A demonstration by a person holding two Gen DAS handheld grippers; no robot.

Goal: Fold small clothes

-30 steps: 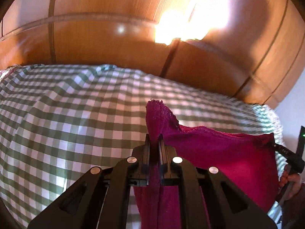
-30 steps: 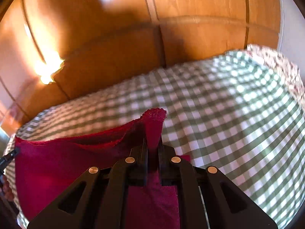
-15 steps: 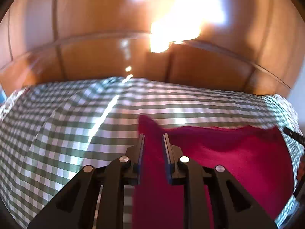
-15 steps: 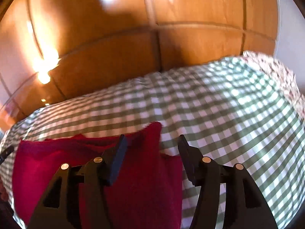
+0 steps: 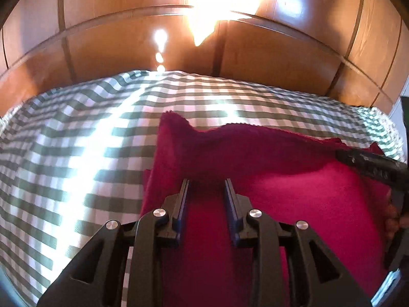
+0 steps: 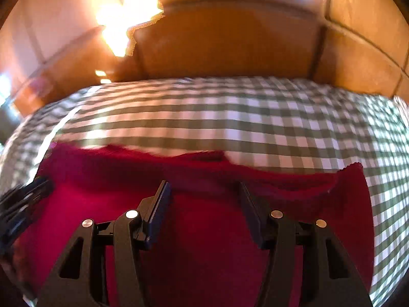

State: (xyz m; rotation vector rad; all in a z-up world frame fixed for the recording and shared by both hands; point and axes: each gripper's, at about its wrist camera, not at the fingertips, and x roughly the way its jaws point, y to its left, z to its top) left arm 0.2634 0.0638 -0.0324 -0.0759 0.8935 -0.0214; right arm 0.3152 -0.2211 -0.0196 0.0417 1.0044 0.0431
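A magenta cloth (image 5: 294,192) lies folded on the green-and-white checked surface (image 5: 76,153). Its far edge is doubled over and rumpled. My left gripper (image 5: 206,186) is open and empty, just above the cloth's left part. My right gripper (image 6: 203,192) is open wide and empty, above the same cloth (image 6: 199,243) near its middle. The right gripper also shows at the right edge of the left wrist view (image 5: 370,163), and the left gripper at the left edge of the right wrist view (image 6: 23,199). The right wrist view is blurred.
Glossy wooden panels (image 5: 255,58) stand behind the checked surface, with strong glare. A bright sun streak crosses the checked cloth on the left (image 5: 102,140). Checked surface stretches beyond the cloth to the right (image 6: 281,120).
Both grippers were shut on the cloth's far corners a second ago. They have opened, let the cloth drop flat, and drawn back over it.
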